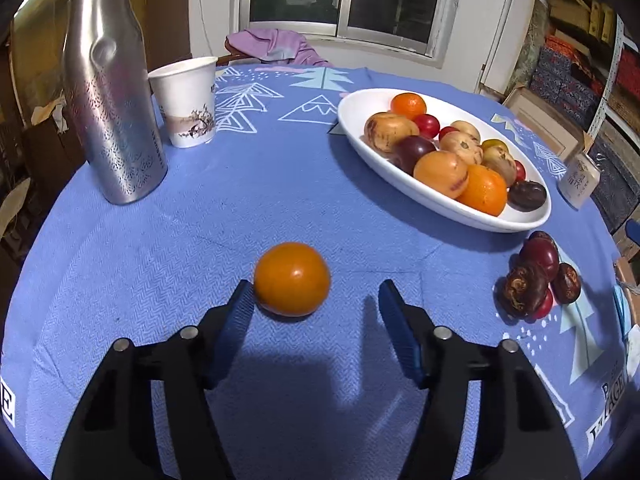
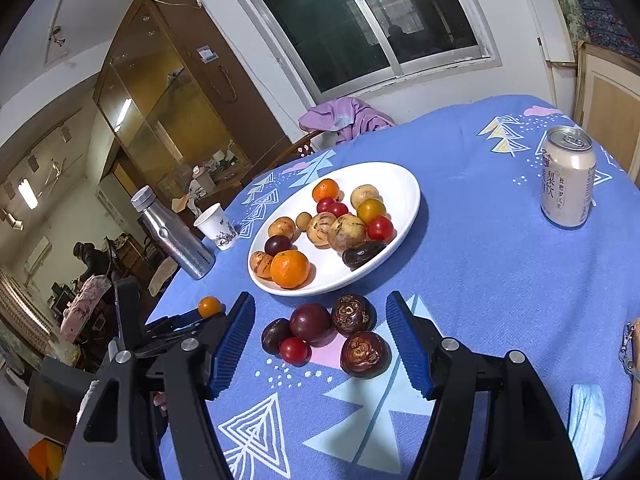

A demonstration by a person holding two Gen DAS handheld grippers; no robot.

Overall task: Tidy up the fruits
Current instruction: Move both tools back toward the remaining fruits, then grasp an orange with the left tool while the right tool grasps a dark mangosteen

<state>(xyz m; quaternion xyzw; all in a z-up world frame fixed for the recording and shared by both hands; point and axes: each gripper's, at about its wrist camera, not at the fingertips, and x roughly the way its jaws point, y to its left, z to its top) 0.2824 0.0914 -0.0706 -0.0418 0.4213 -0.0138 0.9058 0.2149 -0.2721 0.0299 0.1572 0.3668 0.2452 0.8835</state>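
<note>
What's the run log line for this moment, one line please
left tongs: open, orange fruit at left fingertip, on cloth | right tongs: open over dark fruit cluster | plate: holds fruit

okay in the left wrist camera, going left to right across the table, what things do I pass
Steel bottle → paper cup → lone orange fruit on the cloth → white oval plate of mixed fruit → cluster of dark fruits → drink can at the far right.

Woven cloth tablecloth (image 1: 200,240) (matt), brushed-metal bottle (image 1: 108,100).
</note>
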